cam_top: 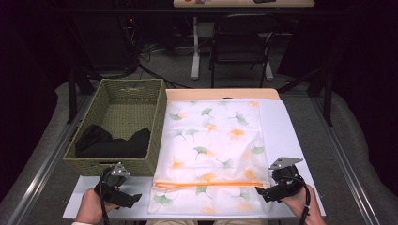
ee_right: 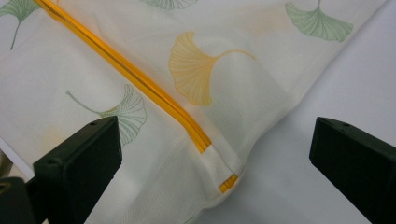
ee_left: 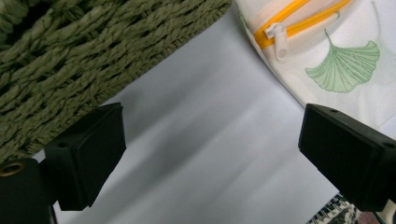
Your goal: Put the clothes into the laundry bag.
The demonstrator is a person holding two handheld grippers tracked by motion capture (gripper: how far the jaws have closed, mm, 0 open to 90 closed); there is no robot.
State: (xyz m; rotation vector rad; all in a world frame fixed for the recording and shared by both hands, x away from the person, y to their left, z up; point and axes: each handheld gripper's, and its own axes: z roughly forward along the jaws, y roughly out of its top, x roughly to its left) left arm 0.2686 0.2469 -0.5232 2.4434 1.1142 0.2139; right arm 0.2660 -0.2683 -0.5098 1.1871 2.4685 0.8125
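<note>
Left gripper [cam_top: 123,199], lower left of the high view: jaws open, empty; the zip pull [ee_left: 280,36] is easy to miss. Laundry bag [cam_top: 213,150] lies flat mid-worktop. Right gripper [cam_top: 268,191], lower right: open, empty; thin mesh may bunch. No readable writing.

Bare white desk [cam_top: 291,136] lies right of the leaf-printed mesh bag [cam_top: 213,140]; left of it, the green woven basket [cam_top: 117,126] walls off passage.
</note>
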